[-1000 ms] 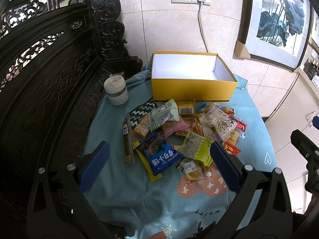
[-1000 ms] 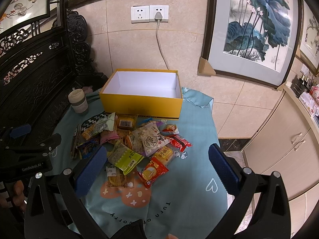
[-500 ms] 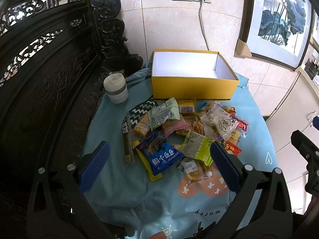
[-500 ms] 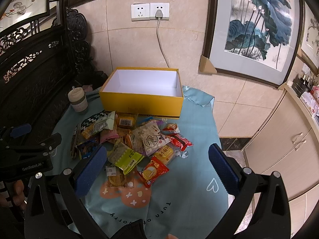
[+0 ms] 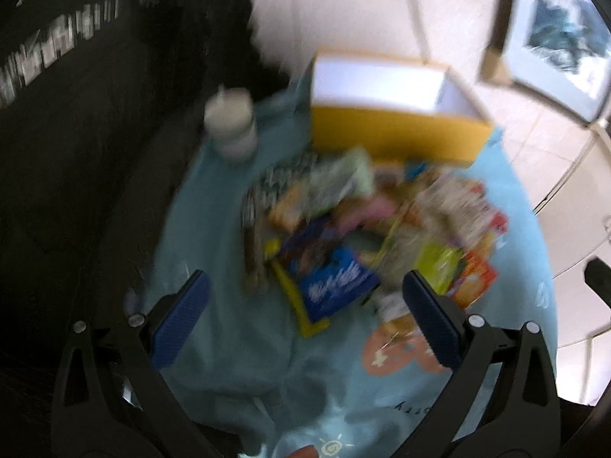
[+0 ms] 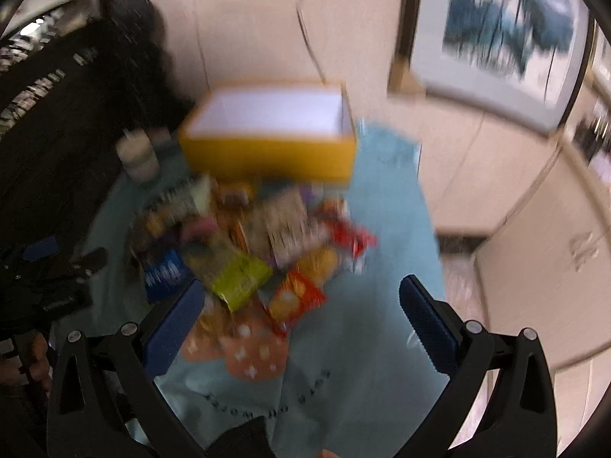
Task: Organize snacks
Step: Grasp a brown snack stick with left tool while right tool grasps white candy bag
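While both views smear, the heap of bright foil snack packets (image 5: 366,236) lies on the light-blue tablecloth (image 5: 214,198), ahead of the wide-open, empty left gripper (image 5: 305,305) and right gripper (image 6: 301,305), before the open yellow cardboard box (image 6: 267,152).

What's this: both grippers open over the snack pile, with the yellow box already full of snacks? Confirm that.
Not quite. The yellow box is empty; the right wrist view shows its bare white interior. The rest holds: left gripper and right gripper are open over the snack pile.
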Action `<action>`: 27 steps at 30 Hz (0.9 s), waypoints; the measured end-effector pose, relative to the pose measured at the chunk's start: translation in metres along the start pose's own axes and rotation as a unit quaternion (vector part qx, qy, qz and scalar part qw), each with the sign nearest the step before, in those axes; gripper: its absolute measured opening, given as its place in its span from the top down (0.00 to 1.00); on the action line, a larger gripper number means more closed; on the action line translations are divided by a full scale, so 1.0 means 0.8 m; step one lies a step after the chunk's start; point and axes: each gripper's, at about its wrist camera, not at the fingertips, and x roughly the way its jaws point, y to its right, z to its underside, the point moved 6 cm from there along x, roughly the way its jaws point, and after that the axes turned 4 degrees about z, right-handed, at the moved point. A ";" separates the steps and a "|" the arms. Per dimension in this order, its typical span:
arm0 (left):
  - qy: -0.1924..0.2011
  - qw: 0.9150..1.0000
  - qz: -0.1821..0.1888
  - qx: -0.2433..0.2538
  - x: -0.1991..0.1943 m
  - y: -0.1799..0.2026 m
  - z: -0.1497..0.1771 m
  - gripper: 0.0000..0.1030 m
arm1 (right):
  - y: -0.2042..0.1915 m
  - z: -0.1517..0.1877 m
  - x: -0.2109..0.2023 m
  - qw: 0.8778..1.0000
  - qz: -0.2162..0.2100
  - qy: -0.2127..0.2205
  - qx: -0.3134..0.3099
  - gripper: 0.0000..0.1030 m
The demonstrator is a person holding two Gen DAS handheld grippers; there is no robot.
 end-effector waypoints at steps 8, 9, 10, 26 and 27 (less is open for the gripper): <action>-0.044 0.996 -0.048 -0.061 0.104 -0.052 0.024 0.02 | -0.003 0.004 0.118 0.999 0.007 -0.034 -0.028 0.01; -0.042 0.996 -0.050 -0.062 0.113 -0.054 0.023 0.02 | -0.010 -0.004 0.128 0.999 0.012 -0.030 -0.041 0.01; -0.042 0.996 -0.050 -0.065 0.121 -0.057 0.020 0.02 | -0.019 -0.014 0.141 0.998 0.015 -0.025 -0.057 0.01; -0.026 0.991 0.032 -0.129 0.220 -0.099 -0.017 0.49 | -0.067 -0.050 0.265 0.982 0.008 -0.071 -0.175 0.58; -0.021 0.992 0.037 -0.119 0.214 -0.098 -0.012 0.61 | -0.065 -0.049 0.261 0.981 0.005 -0.068 -0.182 0.59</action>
